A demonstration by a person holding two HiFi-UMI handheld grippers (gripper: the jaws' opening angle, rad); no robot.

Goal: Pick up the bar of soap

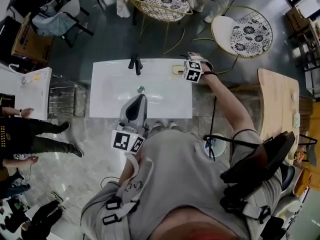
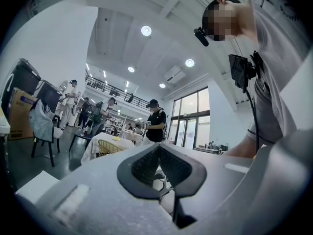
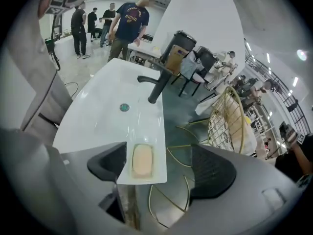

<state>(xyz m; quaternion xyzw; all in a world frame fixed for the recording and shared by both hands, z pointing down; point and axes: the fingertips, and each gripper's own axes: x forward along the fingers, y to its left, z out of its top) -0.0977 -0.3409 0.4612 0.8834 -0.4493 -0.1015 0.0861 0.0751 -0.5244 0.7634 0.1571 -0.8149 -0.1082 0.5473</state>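
Observation:
The pale peach bar of soap [image 3: 142, 160] lies in a shallow recess at the far right corner of the white sink counter [image 3: 98, 126]. In the head view the soap [image 1: 177, 70] shows just left of my right gripper [image 1: 193, 58]. In its own view my right gripper [image 3: 161, 165] hovers over that corner, jaws open. One pad is over the counter left of the soap, the other out past the counter's edge, neither touching it. My left gripper [image 1: 141, 98] rests by the counter's near edge, tilted upward. Its jaws [image 2: 157, 148] are shut on nothing.
A black faucet [image 1: 135, 64] and a drain [image 1: 141, 89] sit at the back and middle of the basin. Gold wire chairs [image 1: 242, 34] stand beyond the counter, and a wooden table [image 1: 277, 104] stands to the right. People stand at the left [image 1: 20, 129].

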